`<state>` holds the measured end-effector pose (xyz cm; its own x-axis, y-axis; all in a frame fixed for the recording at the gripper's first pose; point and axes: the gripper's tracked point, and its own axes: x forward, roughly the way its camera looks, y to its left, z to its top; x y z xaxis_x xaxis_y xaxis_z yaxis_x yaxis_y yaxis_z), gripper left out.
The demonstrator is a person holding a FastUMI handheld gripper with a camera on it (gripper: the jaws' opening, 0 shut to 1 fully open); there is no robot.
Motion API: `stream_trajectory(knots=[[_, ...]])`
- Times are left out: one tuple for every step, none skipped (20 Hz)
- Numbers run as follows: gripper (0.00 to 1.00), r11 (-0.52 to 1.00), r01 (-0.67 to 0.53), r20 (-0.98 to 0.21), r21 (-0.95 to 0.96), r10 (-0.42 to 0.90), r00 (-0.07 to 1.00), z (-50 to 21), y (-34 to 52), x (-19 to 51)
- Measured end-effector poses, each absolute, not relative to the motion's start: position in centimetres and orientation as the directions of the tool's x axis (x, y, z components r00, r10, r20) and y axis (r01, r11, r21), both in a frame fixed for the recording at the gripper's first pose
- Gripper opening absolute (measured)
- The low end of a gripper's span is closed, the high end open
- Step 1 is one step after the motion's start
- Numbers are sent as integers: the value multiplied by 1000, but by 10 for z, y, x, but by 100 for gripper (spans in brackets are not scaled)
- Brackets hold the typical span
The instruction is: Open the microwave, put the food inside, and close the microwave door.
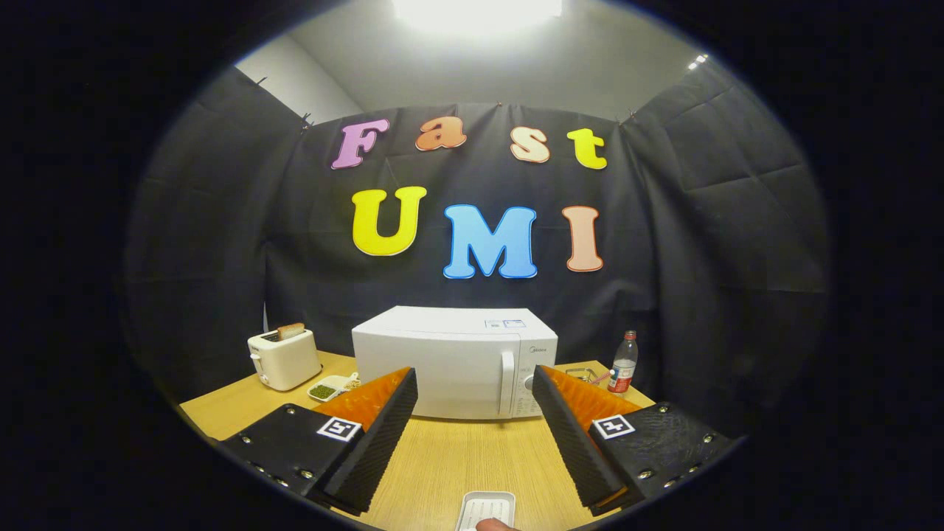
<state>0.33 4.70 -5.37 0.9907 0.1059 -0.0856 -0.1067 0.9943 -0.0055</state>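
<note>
**Hovering over the counter, claw spread wide before a closed microwave**

Facing the white microwave [455, 361] head-on, the claw [474, 394] is hanging above the wooden counter [457, 450] with its two fingers spread far apart and gripping nothing. The microwave is sitting at the back of the counter, straight beyond the fingers, against the black cloth wall. Its door is lying flush and closed, with the upright handle [507, 382] at the door's right side and the control knobs just right of that.

A small white tray [487, 510] is resting on the counter below the gap between the fingers, nearer to the camera than their tips. Something rounded and tan is sitting at the tray's near end, too cut off to identify.

To the left of the microwave, a white toaster [284, 358] is standing with a slice of bread [290, 330] poking out of its slot. Just beside it, a shallow white dish [333, 387] is holding green and pale bits. To the right of the microwave, a clear plastic bottle [623, 363] with a red cap and red label is standing upright, with a small glass container [582, 374] near it, partly hidden behind the right finger.
</note>
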Motion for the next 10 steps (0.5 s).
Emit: stream_trajectory(knots=[[98,995,-102,-89,-7,101,991,-55,44,2],[98,995,-102,-94,-5,101,990,-56,43,-1],[98,995,-101,-102,-1,100,990,-59,42,-3],[98,995,-97,-110,1,96,989,-61,41,-5],[98,996,-92,-115,3,92,989,-62,38,-4],[98,996,-89,-119,10,90,989,-63,37,-5],[98,996,-88,-125,17,90,988,-64,37,-6],[98,996,-87,-128,27,90,988,-64,37,-8],[98,996,-86,-127,37,90,988,-64,37,-7],[98,996,-84,-125,43,89,988,-62,37,-8]])
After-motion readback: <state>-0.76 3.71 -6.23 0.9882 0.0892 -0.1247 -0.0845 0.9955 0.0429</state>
